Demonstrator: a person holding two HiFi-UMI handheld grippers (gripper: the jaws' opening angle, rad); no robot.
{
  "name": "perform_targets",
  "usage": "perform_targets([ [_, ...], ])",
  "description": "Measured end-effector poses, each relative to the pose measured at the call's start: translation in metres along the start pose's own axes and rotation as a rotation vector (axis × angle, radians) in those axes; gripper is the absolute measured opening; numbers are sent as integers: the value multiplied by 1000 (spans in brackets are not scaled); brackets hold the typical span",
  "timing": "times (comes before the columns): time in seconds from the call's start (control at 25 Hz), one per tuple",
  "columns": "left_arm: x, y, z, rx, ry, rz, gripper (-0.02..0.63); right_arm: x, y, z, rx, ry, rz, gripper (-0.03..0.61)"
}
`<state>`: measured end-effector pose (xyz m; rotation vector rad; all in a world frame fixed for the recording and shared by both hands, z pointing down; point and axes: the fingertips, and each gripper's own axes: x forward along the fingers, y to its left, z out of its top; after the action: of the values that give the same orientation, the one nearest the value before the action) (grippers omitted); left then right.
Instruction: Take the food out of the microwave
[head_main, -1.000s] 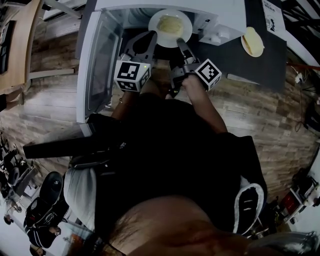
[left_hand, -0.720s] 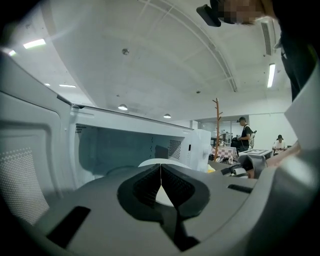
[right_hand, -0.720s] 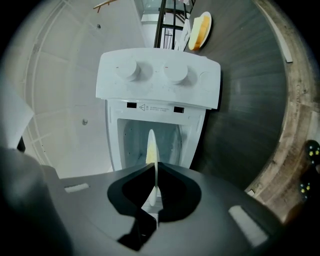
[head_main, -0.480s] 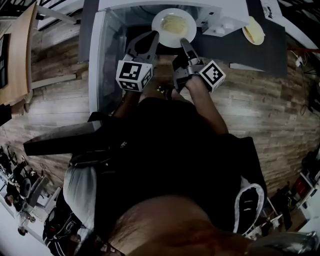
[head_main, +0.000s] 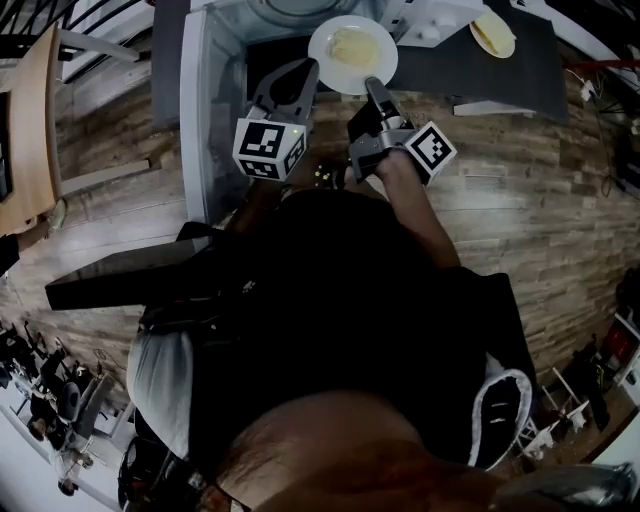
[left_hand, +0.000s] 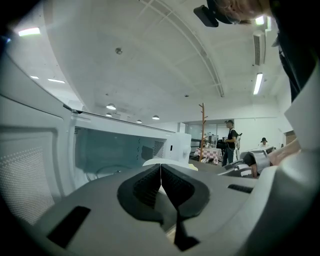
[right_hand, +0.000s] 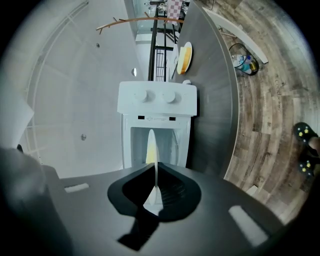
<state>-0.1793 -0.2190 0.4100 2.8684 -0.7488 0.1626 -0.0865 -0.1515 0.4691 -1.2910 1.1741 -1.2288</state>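
Plate: white, round, glossy, shallow-rimmed. It carries a flat, pale-yellow portion of food and is held level at the mouth of the microwave, resting on no surface. Whether it is fully clear of the cavity cannot be told.

The left gripper is clenched on the plate's near-left rim. The right gripper is clenched on the near-right rim, with the thin edge pinched between dark ribbed pads. The door stands open to the left.

Judgement: extraction is under way. Recommended — draw both grippers back together and keep the plate level. The glazed rim is slick and both grips are narrow, so an uneven pull could tilt the plate or let it slip.

A second plate sits on the dark counter, well apart.
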Motion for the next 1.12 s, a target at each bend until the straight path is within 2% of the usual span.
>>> perform_targets([
  [0.36,1,-39,-6,24,8,-85,8,-42,9,21,-54,-80,36,6],
  [0.8,12,-82,-9,35,14,-103,8,-83,3,67,7,-164,35,6],
  [1.12,29,-140,-16,17,27,-162,8,-126,1,102,17,-199,25,6],
])
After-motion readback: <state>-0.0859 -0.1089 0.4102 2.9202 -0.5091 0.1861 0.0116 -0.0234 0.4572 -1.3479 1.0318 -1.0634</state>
